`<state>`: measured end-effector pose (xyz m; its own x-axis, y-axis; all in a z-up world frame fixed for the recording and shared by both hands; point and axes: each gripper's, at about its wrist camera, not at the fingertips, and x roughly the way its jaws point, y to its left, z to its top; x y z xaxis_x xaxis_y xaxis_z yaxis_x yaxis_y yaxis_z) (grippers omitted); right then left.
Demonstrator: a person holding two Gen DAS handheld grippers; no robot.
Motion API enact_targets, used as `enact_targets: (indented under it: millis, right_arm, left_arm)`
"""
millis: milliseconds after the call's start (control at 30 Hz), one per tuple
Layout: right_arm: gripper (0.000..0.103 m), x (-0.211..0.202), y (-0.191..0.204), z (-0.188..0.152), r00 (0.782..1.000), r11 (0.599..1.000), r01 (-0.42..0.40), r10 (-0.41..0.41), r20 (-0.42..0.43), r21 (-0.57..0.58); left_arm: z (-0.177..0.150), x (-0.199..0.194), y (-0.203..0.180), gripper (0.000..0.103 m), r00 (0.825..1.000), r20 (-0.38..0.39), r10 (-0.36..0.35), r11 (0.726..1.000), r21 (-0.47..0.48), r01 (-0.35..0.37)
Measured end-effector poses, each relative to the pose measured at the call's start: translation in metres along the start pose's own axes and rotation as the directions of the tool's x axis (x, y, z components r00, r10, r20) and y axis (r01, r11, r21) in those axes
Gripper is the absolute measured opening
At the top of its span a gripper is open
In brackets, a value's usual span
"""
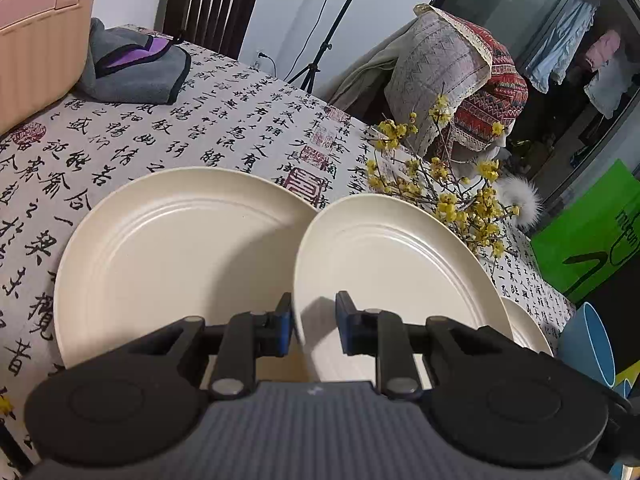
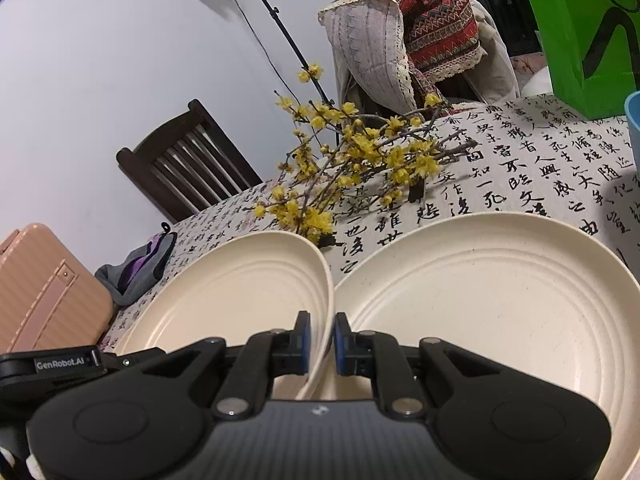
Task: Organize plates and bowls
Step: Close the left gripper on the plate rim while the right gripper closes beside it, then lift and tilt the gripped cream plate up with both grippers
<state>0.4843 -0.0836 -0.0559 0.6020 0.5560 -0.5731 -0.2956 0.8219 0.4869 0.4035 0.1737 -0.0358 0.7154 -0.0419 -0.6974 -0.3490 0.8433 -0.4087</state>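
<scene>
Two cream plates fill the left wrist view; the left gripper (image 1: 314, 322) straddles the tilted plate (image 1: 392, 276) rim, jaws apart — it could slip onto the flat plate (image 1: 172, 256). Right wrist view: right gripper (image 2: 322, 342) clamped on that rim; flowering branches (image 2: 352, 160) crowd the far edge.

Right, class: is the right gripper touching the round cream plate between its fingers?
Touching. The right wrist view shows the right gripper shut, pads pinching the rim of the round cream plate.
</scene>
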Motion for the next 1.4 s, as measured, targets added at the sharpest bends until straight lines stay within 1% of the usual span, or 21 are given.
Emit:
enact_targets:
  millis: [533, 667, 800, 1067, 1400]
  right_arm:
    - [0.011, -0.003, 0.009, -0.003, 1.0, 0.997, 0.024, -0.023, 0.01, -0.07]
    - [0.011, -0.005, 0.011, -0.001, 1.0, 0.997, 0.029, -0.028, 0.011, -0.077]
    - [0.012, -0.009, 0.015, 0.0, 1.0, 0.996, 0.026, -0.026, 0.006, -0.085]
    - [0.012, -0.031, 0.019, 0.0, 0.999, 0.995, 0.019, -0.016, 0.027, -0.102]
    - [0.012, -0.076, 0.021, -0.002, 0.997, 0.995, 0.013, -0.005, 0.075, -0.102]
  left_arm:
    - [0.001, -0.002, -0.002, 0.022, 1.0, 0.006, 0.021, 1.0, 0.021, -0.021]
    - [0.001, -0.005, -0.005, 0.022, 1.0, 0.01, 0.024, 0.999, 0.043, -0.025]
    - [0.002, -0.013, -0.011, 0.022, 0.999, 0.03, 0.04, 0.997, 0.067, -0.042]
    - [0.0, -0.034, -0.021, 0.022, 0.998, 0.05, 0.034, 0.994, 0.101, -0.038]
    - [-0.016, -0.072, -0.041, 0.023, 0.995, 0.095, 0.002, 0.99, 0.14, -0.015]
